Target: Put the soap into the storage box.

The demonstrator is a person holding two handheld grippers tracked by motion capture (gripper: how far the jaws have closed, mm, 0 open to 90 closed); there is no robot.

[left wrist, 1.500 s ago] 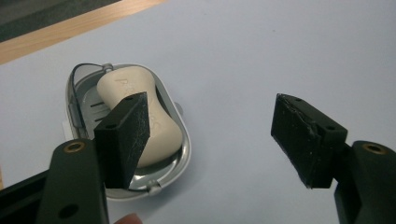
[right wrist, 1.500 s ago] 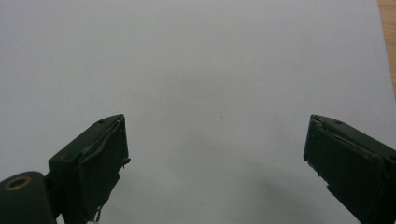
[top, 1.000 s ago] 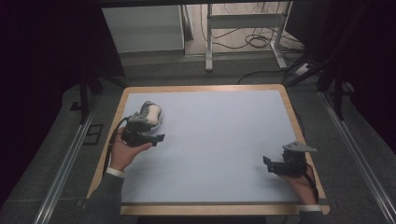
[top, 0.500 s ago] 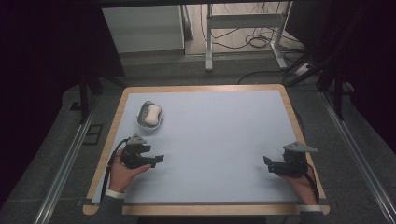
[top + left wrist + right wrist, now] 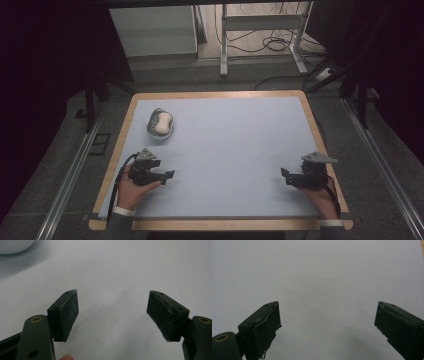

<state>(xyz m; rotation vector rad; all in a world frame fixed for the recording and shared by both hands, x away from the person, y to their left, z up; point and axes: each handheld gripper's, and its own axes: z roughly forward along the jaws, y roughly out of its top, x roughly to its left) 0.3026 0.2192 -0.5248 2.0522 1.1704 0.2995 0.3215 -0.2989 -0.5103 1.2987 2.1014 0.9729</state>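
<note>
A small pale dish [image 5: 159, 124] with a cream, peanut-shaped piece [image 5: 162, 122] in it sits at the far left of the light blue table mat [image 5: 235, 150]. My left gripper [image 5: 169, 175] rests at the near left of the mat, well short of the dish, open and empty. In the left gripper view its jaws stand wide apart [image 5: 112, 315] over bare mat, and the dish's edge [image 5: 15, 245] shows at the top left corner. My right gripper [image 5: 284, 175] lies at the near right, open, with nothing between its jaws [image 5: 328, 326].
The mat lies on a wooden-edged table [image 5: 120, 145]. Beyond the far edge are a white cabinet [image 5: 152, 30], a metal stand [image 5: 260, 30] and loose cables [image 5: 280, 45] on the floor. Metal rails [image 5: 75, 165] run along both sides of the table.
My left gripper has drawn back from the dish toward the near edge, leaving the dish with its cream piece at the far left. The right gripper has stayed put.
</note>
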